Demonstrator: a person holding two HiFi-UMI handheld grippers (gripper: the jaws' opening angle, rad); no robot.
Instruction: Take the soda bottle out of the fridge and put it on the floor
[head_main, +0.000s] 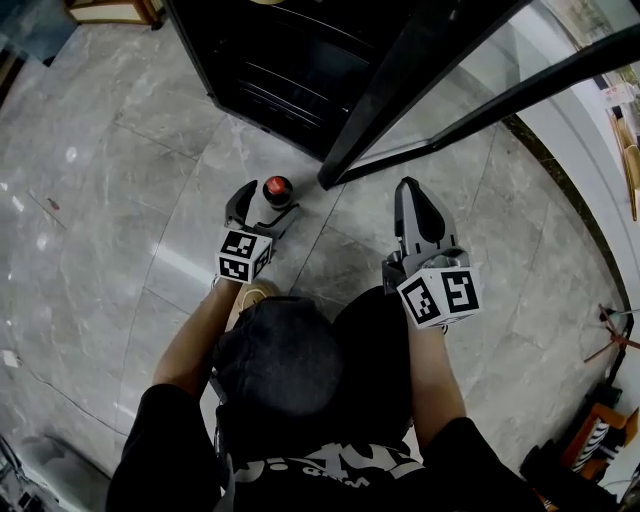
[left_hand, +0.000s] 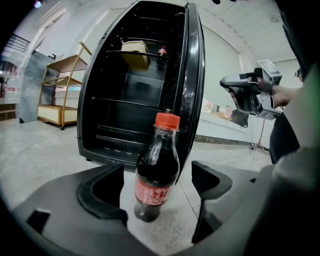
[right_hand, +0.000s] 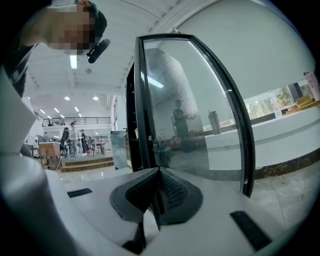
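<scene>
Grey tile floor (head_main: 120, 200) before open fridge (left_hand: 130, 100). Bottle (left_hand: 156, 175) upright on floor between wide-spread jaws of left gripper (head_main: 262, 208), pads apparently clear of it. Right gripper (right_hand: 157, 192) clenched, empty. Bottle likely full: hefty, smooth plastic, slightly squashy; best taken at label band, not cap.

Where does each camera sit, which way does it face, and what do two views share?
Head view: on the person's head, facing steeply down at the grey marble floor; shows dark cap, forearms, left tongs, right tongs.
Left gripper view: on the left tongs, facing the open black fridge; open jaws flank the dark red-capped plastic soda bottle.
Right gripper view: on the right tongs, facing the curved glass fridge door; jaws shut, empty.
Shared: head and left gripper views both show bottle and right tongs.
</scene>
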